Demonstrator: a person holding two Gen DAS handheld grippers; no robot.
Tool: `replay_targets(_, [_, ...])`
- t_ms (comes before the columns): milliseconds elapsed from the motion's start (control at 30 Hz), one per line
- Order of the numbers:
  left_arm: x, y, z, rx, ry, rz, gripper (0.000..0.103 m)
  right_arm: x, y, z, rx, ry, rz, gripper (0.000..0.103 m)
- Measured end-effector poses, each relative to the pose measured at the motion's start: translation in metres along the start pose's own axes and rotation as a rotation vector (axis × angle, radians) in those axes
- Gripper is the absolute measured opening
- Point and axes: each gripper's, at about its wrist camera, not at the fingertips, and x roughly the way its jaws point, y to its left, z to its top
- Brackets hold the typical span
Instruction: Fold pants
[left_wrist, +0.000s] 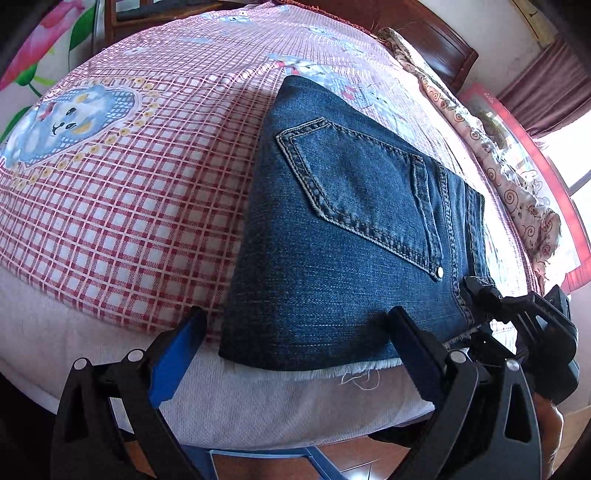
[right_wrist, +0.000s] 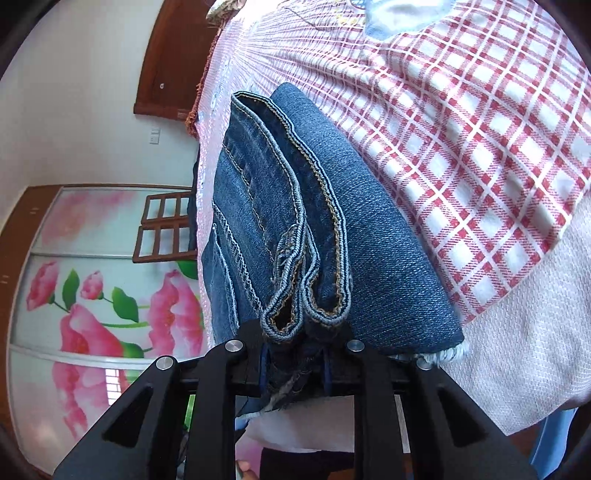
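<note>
Folded denim pants (left_wrist: 332, 236) on checked bedcover (left_wrist: 122, 229); left claw (left_wrist: 295, 332) agape, empty; right claw (right_wrist: 295, 354) seemingly pinching hems.

Gripped folded jeans (right_wrist: 303, 236) by the hem end between the right gripper (right_wrist: 295, 360) pads, over a checked bedsheet (right_wrist: 461, 155).

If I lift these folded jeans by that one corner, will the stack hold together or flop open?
The jeans look like thick denim in several layers, so probably heavy and fairly firm. Still, the right gripper pinches only one end, where loose hems show, so the far layers would likely sag and unfold. The left gripper stands open.
</note>
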Motion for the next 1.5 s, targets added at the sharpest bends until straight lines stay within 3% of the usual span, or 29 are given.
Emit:
replay_targets(333, [0.002,-0.004,-0.001,-0.002,-0.004,-0.009,0.1,-0.014,0.037,-0.016,-0.15,-0.041,-0.019,0.019])
replay_targets(467, [0.002,-0.004,-0.002,0.008,-0.004,-0.007,0.101,-0.011,0.008,-0.014,-0.071,-0.034,-0.04,0.018])
replay_targets(567, [-0.001,-0.001,-0.003,0.014,-0.006,-0.036,0.101,-0.008,-0.013,-0.014,0.0,-0.045,0.022,0.016])
replay_targets(667, [-0.013,0.023,-0.008,-0.083,-0.001,-0.157,0.101,-0.009,-0.011,-0.013,-0.001,-0.033,0.023,0.016])
replay_targets(900, [-0.002,0.083,-0.038,-0.561,0.114,-0.715,0.1,-0.013,-0.023,-0.01,0.032,-0.023,0.077,0.016])
replay_targets(967, [0.006,0.088,-0.04,-0.67,0.11,-0.81,0.1,-0.014,-0.025,-0.01,0.035,-0.018,0.083,0.016])
replay_targets(1133, [0.012,0.085,-0.035,-0.771,0.078,-0.899,0.1,-0.016,-0.026,-0.008,0.044,-0.011,0.095,0.016])
replay_targets(1333, [0.006,0.083,-0.026,-0.807,0.025,-0.88,0.1,-0.019,-0.032,-0.007,0.049,-0.009,0.103,0.016])
replay_targets(1500, [0.023,0.088,-0.032,-0.976,-0.034,-0.899,0.099,-0.025,-0.023,-0.01,0.019,-0.028,0.084,0.018])
